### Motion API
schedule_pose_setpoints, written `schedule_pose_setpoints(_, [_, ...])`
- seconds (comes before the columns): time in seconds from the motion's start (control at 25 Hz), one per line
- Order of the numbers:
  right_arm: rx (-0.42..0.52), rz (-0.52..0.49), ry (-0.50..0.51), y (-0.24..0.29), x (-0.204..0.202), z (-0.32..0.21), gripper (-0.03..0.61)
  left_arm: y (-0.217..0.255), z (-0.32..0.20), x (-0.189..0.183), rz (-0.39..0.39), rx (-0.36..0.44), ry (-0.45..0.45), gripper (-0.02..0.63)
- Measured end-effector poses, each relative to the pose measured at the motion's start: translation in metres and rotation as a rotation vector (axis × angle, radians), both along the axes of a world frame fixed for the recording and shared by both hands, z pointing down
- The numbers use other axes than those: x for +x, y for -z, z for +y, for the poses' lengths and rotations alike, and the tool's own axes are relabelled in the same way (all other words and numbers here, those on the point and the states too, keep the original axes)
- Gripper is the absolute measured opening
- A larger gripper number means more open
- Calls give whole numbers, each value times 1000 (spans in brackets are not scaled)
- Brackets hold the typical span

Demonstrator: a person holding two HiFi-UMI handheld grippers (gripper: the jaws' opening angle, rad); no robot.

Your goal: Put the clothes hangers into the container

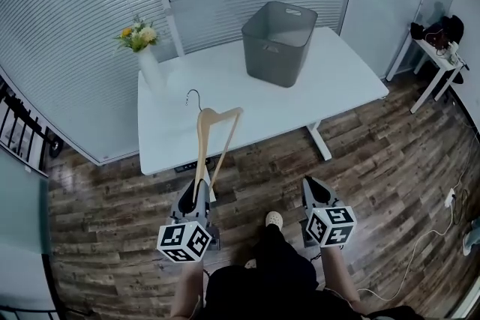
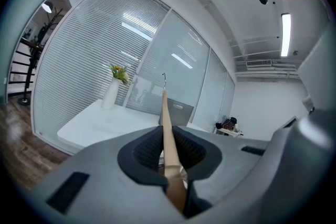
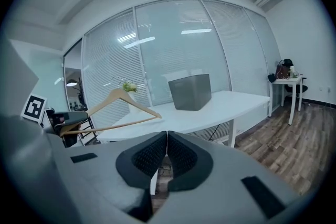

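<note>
A wooden clothes hanger (image 1: 212,133) with a metal hook is held out over the front edge of the white table (image 1: 337,79). My left gripper (image 1: 197,189) is shut on one of its arms, and the wood (image 2: 167,123) runs up between the black pads. The grey container (image 1: 277,41) stands open at the table's far middle, well beyond the hanger. My right gripper (image 1: 312,185) hovers over the floor at the right, shut with nothing in it. The right gripper view shows its pads (image 3: 152,153) together, the hanger (image 3: 121,99) to the left and the container (image 3: 190,92) ahead.
A white vase of flowers (image 1: 148,56) stands at the table's far left corner. Glass walls with blinds lie behind the table. A small side table (image 1: 439,60) with a dark bag is at the far right. A cable lies on the wooden floor (image 1: 390,161).
</note>
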State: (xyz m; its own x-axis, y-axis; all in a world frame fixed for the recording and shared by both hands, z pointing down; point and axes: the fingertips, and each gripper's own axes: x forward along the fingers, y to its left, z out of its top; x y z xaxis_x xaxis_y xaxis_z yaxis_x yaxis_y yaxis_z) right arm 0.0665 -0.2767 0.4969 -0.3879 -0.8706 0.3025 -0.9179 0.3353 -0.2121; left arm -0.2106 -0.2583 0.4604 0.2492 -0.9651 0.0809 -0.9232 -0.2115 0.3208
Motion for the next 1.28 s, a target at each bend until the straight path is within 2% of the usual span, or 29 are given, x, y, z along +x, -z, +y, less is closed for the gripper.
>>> schedule_pose_setpoints(0.32, [13, -1, 49, 12, -2, -69, 28, 6, -62, 5, 5, 2, 44, 57])
schedule_pose_setpoints(1.28, [-8, 7, 103, 6, 28, -197, 29, -1, -180, 23, -14, -20, 122, 57])
